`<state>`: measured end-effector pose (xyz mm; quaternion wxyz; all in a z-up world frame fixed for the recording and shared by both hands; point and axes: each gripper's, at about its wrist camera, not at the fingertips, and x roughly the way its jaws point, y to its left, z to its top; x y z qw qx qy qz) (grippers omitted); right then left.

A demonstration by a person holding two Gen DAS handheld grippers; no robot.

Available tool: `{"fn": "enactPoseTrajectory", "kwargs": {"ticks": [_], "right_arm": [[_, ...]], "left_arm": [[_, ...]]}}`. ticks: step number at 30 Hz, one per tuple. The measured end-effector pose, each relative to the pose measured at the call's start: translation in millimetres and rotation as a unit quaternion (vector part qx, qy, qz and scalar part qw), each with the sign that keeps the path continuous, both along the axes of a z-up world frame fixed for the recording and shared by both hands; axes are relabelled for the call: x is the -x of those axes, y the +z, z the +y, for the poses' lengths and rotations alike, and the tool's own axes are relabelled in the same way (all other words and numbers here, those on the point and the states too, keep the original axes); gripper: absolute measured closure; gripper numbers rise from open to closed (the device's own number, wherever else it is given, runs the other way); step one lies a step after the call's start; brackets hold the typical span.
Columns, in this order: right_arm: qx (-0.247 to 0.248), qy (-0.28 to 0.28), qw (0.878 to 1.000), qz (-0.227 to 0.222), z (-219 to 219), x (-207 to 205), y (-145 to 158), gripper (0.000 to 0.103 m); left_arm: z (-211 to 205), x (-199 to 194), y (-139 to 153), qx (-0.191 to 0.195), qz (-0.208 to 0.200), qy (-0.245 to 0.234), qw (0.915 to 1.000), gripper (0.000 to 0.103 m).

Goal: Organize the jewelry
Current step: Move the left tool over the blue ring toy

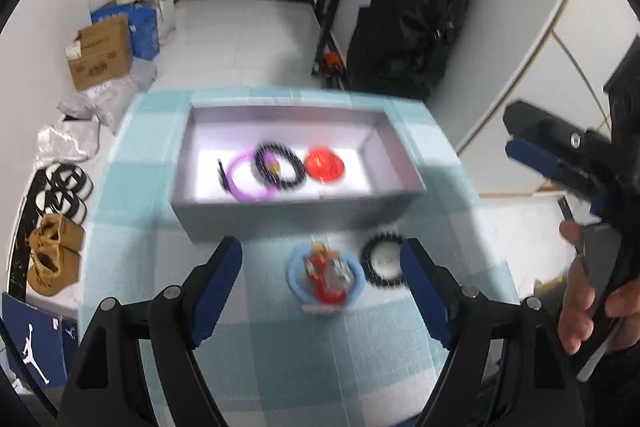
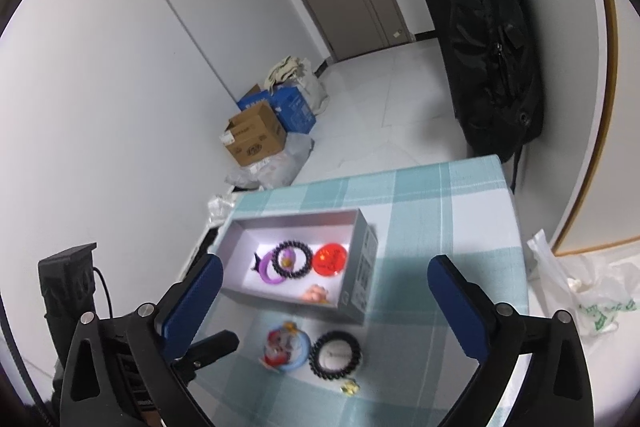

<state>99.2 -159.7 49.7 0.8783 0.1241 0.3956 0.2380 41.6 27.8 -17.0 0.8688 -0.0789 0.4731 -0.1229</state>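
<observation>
Between the spread blue pads of the left gripper (image 1: 322,263) lies a light blue ring (image 1: 325,279) with a red and white charm on it, though motion blur in the left wrist view leaves the charm's details unreadable; the jaws stand wide apart and hold nothing. The right gripper (image 2: 326,281) is likewise fully spread and empty, hovering above the table; its own view is sharper. Beside the blue ring, just to its right, rests a black coil band (image 2: 335,355), and a small gold bit (image 2: 350,387) sits near that, too tiny to identify. Two loose rings therefore remain on the checked teal tablecloth (image 2: 440,227). Beyond them stands the grey box (image 2: 360,267), open-topped, holding four pieces: a purple ring (image 2: 270,273), another black coil band (image 2: 292,259) overlapping it, a red round piece (image 2: 330,259), and a small peach item (image 2: 316,294) near the front wall, which that wall hides from the left wrist camera. Further out, the left wrist view catches the person's right hand (image 1: 588,291) at the frame edge, partly cut off, gripping the right tool's handle.
</observation>
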Motion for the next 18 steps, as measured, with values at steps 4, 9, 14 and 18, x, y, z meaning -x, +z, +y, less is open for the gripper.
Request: {"fn": "enactPoseTrajectory", "kwargs": {"ticks": [4, 9, 14, 18], "right_arm": [[0.017, 0.005, 1.000, 0.011, -3.1, 5.8, -8.8, 0.000], [0.034, 0.016, 0.999, 0.028, -3.0, 11.5, -18.7, 0.000], [0.038, 0.016, 0.999, 0.028, -4.3, 15.5, -18.5, 0.000], [0.039, 0.014, 0.999, 0.027, -6.1, 16.9, -16.7, 0.000]], "left_arm": [[-6.0, 4.2, -10.6, 0.000, 0.020, -0.011, 0.9997, 0.025], [-10.0, 4.1, -16.5, -0.004, 0.028, -0.015, 0.9995, 0.025], [-16.1, 4.2, -19.3, -0.008, 0.025, -0.029, 0.9992, 0.026], [-14.3, 4.1, -20.5, 0.000, 0.022, -0.023, 0.9995, 0.037]]}}
